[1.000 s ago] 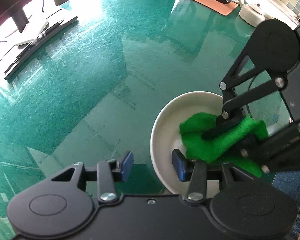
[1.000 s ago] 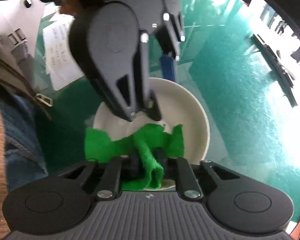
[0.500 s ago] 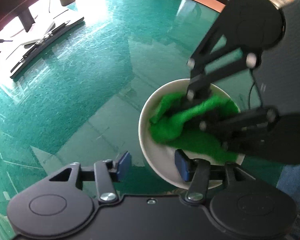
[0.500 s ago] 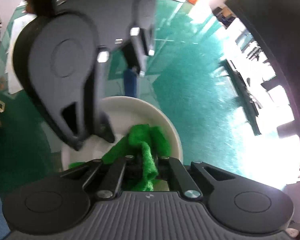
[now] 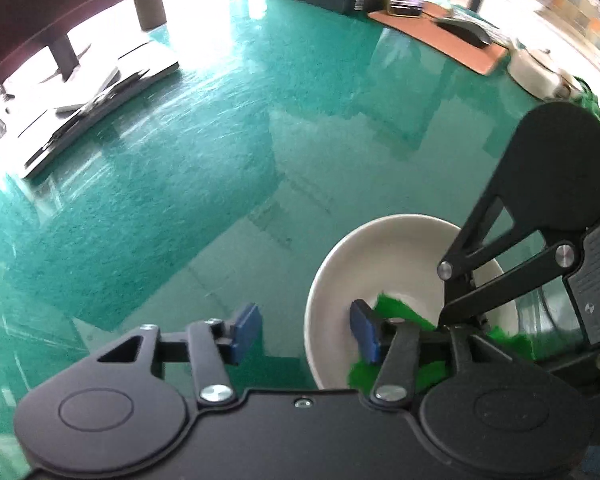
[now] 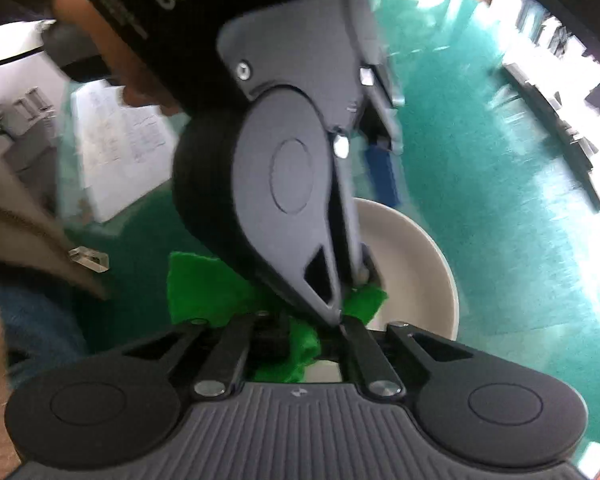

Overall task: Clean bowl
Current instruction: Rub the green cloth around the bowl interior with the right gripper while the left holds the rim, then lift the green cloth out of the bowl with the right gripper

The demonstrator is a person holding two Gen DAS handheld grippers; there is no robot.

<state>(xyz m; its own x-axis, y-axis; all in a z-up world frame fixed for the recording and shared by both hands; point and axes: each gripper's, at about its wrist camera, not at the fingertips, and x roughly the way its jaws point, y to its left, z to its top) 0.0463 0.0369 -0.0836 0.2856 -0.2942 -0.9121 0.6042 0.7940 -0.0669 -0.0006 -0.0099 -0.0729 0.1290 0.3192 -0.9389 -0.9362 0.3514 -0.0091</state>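
White bowl (image 5: 384, 252) on green glass counter (image 5: 204, 184), near its person-side edge. Left gripper (image 5: 306, 330) spread wide, astride the bowl's rim: one blue pad (image 5: 247, 326) outside, the other inside. Right gripper (image 6: 304, 340) clamped on green cloth (image 6: 204, 288), pressed into the bowl just beside the left gripper.

Left gripper (image 5: 306, 330): jaws spread wide, blue pads apart; one finger sits at 4 o'clock in its own view, the other at 7 o'clock.
Right gripper (image 6: 304, 338): jaws drawn close together, pinching green cloth (image 6: 204, 292); reaches in from 3 o'clock in the left view.
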